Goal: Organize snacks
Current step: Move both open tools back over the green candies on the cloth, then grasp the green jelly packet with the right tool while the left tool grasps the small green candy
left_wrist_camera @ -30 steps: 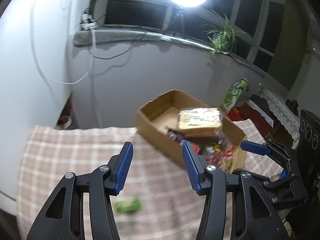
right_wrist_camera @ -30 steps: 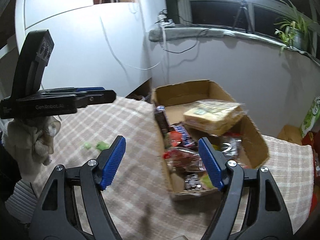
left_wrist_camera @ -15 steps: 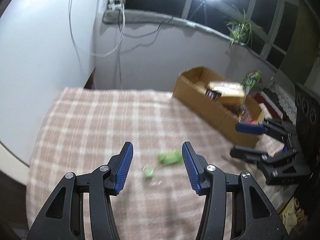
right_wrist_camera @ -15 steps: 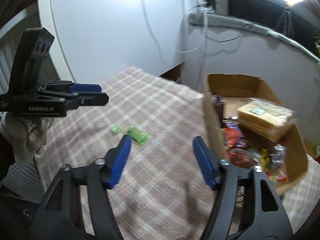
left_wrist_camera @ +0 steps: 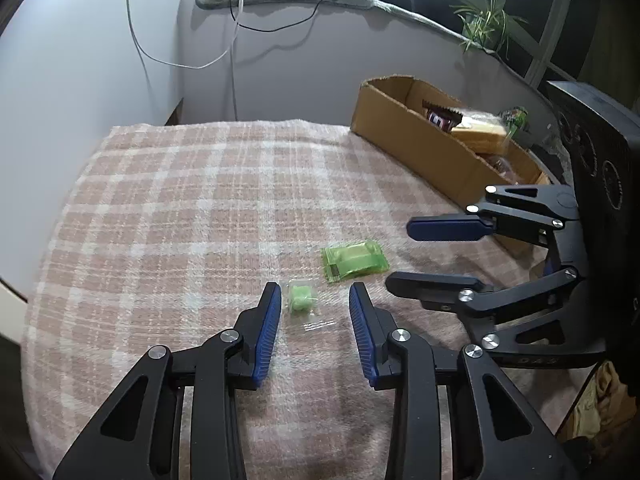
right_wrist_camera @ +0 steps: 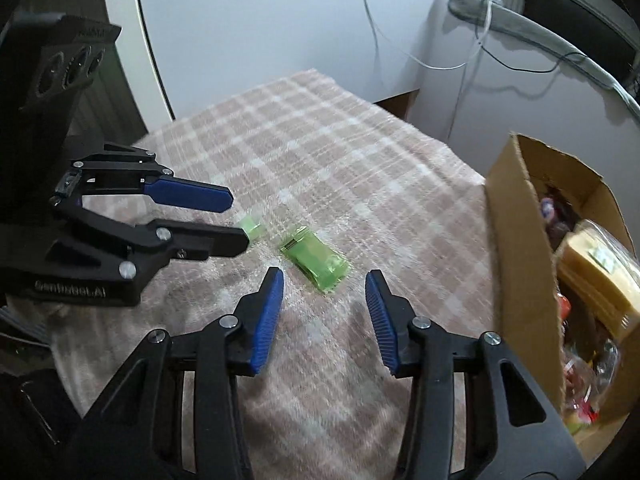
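Two green snacks lie on the checked cloth (left_wrist_camera: 180,208). A small green candy in clear wrap (left_wrist_camera: 302,300) sits between the tips of my left gripper (left_wrist_camera: 315,296), whose jaws are closing and do not touch it. A larger green packet (right_wrist_camera: 316,258) lies just ahead of my right gripper (right_wrist_camera: 324,280), partly between its tips; its jaws are closing too, with the pads off the packet. Seen from the right wrist, the left gripper (right_wrist_camera: 238,220) hovers at the small candy (right_wrist_camera: 252,228). In the left wrist view the right gripper (left_wrist_camera: 402,254) stands beside the packet (left_wrist_camera: 354,260).
An open cardboard box (left_wrist_camera: 416,148) holding several snacks, among them wrapped bread (left_wrist_camera: 484,136), stands at the cloth's far right edge (right_wrist_camera: 516,240). Cables (left_wrist_camera: 236,40) hang down the wall behind. A potted plant (left_wrist_camera: 484,24) sits on the window ledge.
Both grippers have swung away from the box and dropped toward the two green snacks. Both pairs of jaws have narrowed. The snacks now sit close at the fingertips.
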`<action>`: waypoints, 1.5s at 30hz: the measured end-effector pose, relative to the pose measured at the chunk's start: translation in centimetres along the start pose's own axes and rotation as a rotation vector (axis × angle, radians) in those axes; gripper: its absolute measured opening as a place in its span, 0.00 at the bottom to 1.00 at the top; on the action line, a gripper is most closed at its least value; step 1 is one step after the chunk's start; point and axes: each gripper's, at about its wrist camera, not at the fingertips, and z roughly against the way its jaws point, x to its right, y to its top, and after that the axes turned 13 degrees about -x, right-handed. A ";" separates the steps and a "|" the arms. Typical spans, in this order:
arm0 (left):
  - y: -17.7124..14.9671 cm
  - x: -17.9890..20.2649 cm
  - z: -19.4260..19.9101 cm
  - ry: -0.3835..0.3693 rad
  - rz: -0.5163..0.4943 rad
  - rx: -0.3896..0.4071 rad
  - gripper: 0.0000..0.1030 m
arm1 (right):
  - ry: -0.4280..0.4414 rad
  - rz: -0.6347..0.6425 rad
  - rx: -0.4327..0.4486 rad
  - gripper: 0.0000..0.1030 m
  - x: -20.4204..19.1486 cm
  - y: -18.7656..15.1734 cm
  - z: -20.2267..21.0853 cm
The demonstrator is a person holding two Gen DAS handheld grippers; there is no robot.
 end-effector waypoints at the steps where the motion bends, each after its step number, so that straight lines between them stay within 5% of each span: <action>1: 0.0 -0.1 -0.2 0.000 0.000 -0.004 0.33 | -0.009 0.007 -0.008 0.44 -0.1 0.2 -0.4; 17: 0.0 -0.9 -1.7 0.037 -0.018 -0.019 0.18 | -0.027 0.036 -0.020 0.38 -0.4 1.9 -2.8; 25: 0.1 -1.2 -1.9 0.032 -0.015 -0.014 0.17 | -0.038 0.056 -0.015 0.24 -0.7 2.2 -3.1; 45: -0.6 -0.9 -0.5 0.009 0.033 0.022 0.17 | 0.026 -0.103 0.069 0.22 1.3 0.2 -0.5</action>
